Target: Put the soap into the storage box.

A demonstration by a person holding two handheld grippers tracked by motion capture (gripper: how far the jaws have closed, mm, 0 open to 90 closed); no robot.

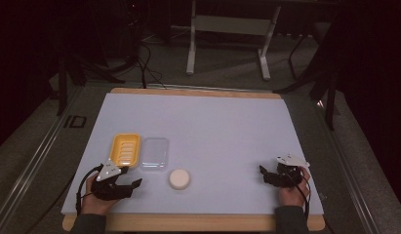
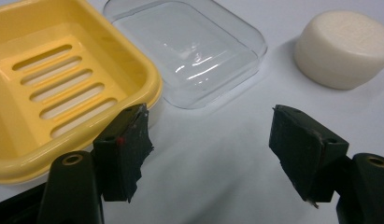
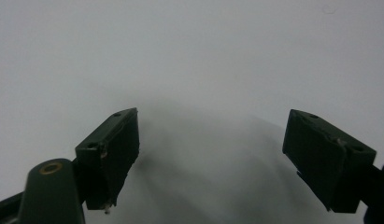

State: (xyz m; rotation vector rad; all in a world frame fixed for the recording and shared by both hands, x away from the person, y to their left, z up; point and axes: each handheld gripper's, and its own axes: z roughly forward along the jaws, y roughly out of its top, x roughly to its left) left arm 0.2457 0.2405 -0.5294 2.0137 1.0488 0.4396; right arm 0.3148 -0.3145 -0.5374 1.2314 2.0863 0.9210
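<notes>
A dim room with dark floor, cables and a metal frame lies beyond a wooden table [image 1: 198, 91] covered by a white sheet. In the high view, a yellow soap dish [image 1: 125, 149] sits at the near left, a clear plastic lid [image 1: 154, 153] lies just beside it on its right, and a round white soap bar [image 1: 179, 178] rests a little nearer the person, apart from both. The left gripper [image 1: 131, 187] lies low on the sheet in front of the dish, pointing toward the bar; the right gripper [image 1: 264, 174] rests well apart at the near right, over bare sheet.

In the left gripper view, the left gripper [image 2: 208, 154] has its jaws standing apart with nothing between them, only white sheet. The slotted dish [image 2: 63, 88] is just beyond one jaw, the lid [image 2: 194, 51] ahead, the soap [image 2: 341, 49] farther off to the side.

In the right gripper view, the right gripper [image 3: 210, 158] is likewise spread and empty over plain sheet.

The soap looks solid, fairly light and smooth, so likely slippery; a squeeze across its curved side wall, low and centred, seems safest. The dish looks like stiff plastic, best pinched at its rim. The lid seems thin and slick.
</notes>
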